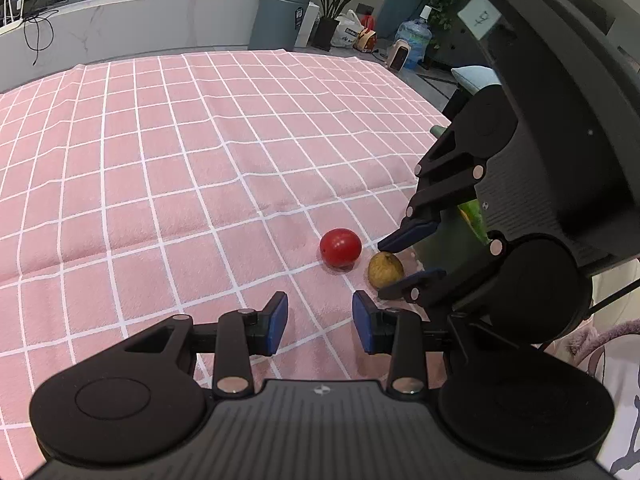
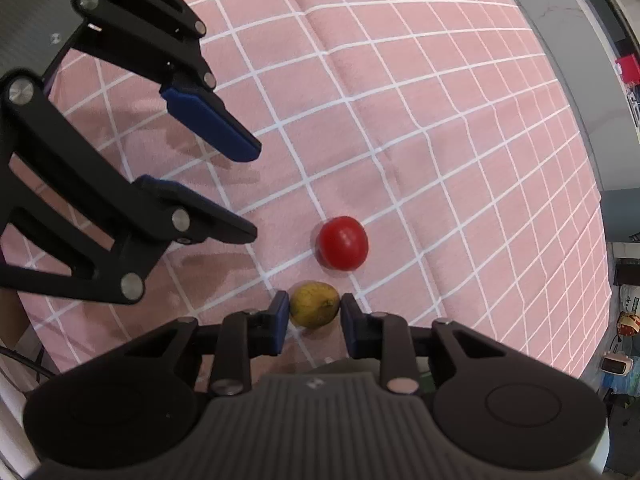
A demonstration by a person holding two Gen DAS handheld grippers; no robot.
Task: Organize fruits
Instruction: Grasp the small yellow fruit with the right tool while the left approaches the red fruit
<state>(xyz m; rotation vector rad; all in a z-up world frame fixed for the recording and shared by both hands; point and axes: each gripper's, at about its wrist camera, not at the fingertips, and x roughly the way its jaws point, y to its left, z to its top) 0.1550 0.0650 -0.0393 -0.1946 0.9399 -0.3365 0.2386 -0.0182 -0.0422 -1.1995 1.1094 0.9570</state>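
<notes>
In the left wrist view, nearest the lens is the left gripper (image 1: 320, 318), its blue pads spread apart with nothing between them, hovering over the pink checked cloth (image 1: 160, 160). Just beyond it lie the two fruits: a red fruit (image 1: 340, 247), round and glossy, and close to its right a yellow-brown pear (image 1: 385, 269), the two near each other but apparently not touching. The right gripper (image 1: 408, 260) reaches in from the right, its blue fingers standing on either side of the pear. A green object behind that gripper is mostly hidden, and I cannot say what it is.

In the right wrist view, the right gripper (image 2: 314, 316) fills the foreground with the pear (image 2: 314, 305) sitting between its pads. The jaws stand partly spread, close against the fruit's flanks; the left pad looks to be touching, while the right shows a thin gap, so a firm pinch is not yet evident. The red fruit (image 2: 342, 243) lies just beyond, and the left gripper (image 2: 252, 192) hangs spread wide at upper left.

The pear looks small, light and stiff, with a dull skin that should grip well. Being rounded, it could roll or squirt out, so hold it across its widest middle with modest pressure to avoid bruising.
</notes>
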